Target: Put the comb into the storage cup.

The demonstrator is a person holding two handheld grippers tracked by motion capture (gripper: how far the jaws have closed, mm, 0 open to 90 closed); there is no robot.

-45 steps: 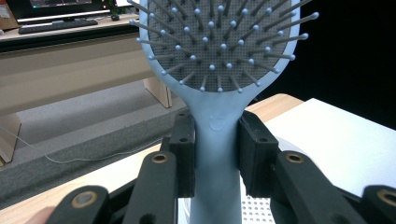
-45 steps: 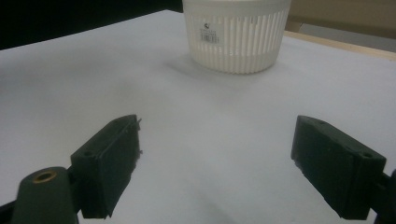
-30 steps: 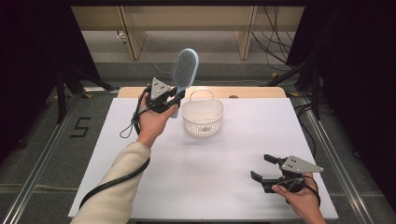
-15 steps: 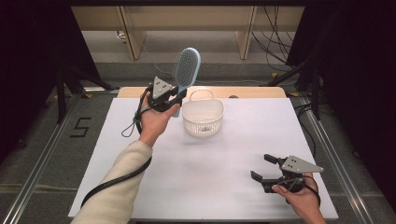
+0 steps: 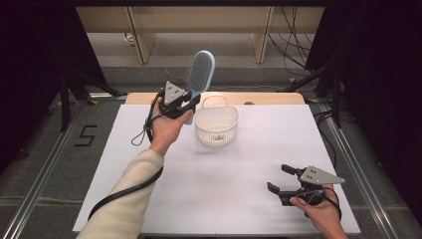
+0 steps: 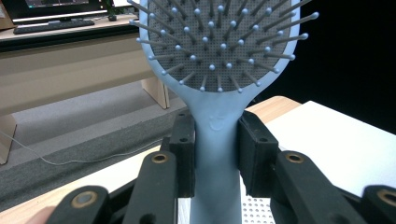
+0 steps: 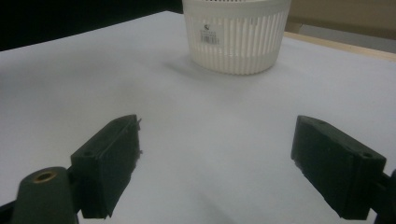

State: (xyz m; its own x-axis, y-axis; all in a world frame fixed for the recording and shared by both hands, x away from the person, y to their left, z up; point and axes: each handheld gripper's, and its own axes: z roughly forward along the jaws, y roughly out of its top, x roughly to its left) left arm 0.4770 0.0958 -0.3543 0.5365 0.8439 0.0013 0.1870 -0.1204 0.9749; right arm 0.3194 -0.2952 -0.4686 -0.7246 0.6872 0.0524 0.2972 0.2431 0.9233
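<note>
Hairbrush: pale blue hairbrush [image 5: 200,73] held in the air above the far left part of the white worktop [image 5: 149,199], just left of the white basket [image 5: 216,126].
Left gripper: left gripper [image 5: 188,106] clamps the brush handle low on its neck, one black pad on each side; in the left gripper view the hairbrush [image 6: 219,93] rises straight up between the pads.
Right gripper: right gripper [image 5: 281,181] rests low near the front right corner, jaws spread wide with nothing between them, aimed toward the basket [image 7: 236,35].
Direction: long axis close to upright, leaning slightly right and away; head on top, handle end down, bristles facing back toward the person.
Risk: grip sits on the narrow, smooth handle far below the broad head, so the brush may pivot or slip between the pads if the hand tilts.
Risk at basket: handle end hangs beside the rim; a lowering move made too far left could catch the rim and tip or shove the light basket.
</note>
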